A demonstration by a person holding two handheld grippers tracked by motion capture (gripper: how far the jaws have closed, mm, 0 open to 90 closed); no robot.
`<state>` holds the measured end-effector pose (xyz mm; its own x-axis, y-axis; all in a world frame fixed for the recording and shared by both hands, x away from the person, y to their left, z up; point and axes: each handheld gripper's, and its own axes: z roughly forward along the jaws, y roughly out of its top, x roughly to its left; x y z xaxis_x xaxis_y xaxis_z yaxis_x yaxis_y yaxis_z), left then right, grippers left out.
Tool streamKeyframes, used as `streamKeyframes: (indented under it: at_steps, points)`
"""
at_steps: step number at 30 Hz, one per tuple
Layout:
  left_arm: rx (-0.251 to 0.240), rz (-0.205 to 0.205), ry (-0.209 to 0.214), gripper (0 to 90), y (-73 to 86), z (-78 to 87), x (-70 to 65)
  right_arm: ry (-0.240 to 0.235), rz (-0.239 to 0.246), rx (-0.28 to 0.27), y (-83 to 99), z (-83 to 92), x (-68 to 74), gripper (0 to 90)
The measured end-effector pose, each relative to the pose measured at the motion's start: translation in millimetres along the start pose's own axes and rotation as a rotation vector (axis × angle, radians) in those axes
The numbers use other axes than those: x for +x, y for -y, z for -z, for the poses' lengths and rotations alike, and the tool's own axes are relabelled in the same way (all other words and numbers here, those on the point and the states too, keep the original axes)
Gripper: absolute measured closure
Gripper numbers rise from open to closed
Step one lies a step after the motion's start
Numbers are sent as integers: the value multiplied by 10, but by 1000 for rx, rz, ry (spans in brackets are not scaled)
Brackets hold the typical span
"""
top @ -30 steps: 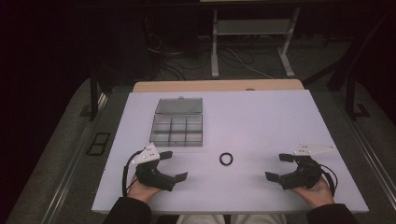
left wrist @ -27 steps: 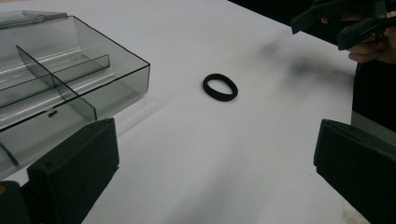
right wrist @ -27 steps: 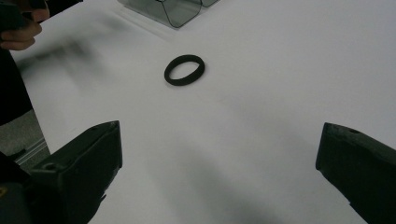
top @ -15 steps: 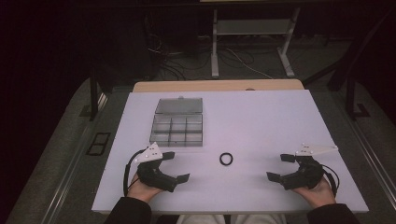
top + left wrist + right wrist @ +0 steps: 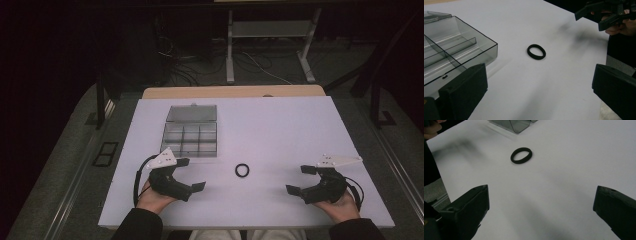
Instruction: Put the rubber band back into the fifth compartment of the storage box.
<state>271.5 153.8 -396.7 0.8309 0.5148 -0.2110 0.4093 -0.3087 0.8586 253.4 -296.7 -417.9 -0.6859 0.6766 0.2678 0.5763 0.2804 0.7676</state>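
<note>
Black elastic ring (image 5: 242, 170) flat on white table (image 5: 280, 125), untouched; both grippers spread wide and empty.

High view: left gripper (image 5: 192, 174) and right gripper (image 5: 299, 179) resting near front edge, ring between them. Likely pre-grasp step; next move probably calls for closing on the thin ring.
Left gripper view: smoky clear compartment box (image 5: 454, 50), lid open, compartments apparently empty save one small dark speck.
Right gripper view: ring (image 5: 521, 155) ahead, well apart from jaws.
</note>
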Motion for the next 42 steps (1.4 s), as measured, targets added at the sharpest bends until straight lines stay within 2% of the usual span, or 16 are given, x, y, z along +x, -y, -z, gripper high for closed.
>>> streamKeyframes:
  at_steps: [12, 36, 42]
  points:
    - [35, -9, 9, 0, -165, -92, 62, 9, 8, -6, 9, 10, -8, 1]
    - [78, -66, 46, 0, -560, -390, 11, 3, 9, -8, 9, 13, -1, 1]
    - [102, -83, 55, 0, -642, -471, 5, 1, 9, -7, 9, 12, 3, 1]
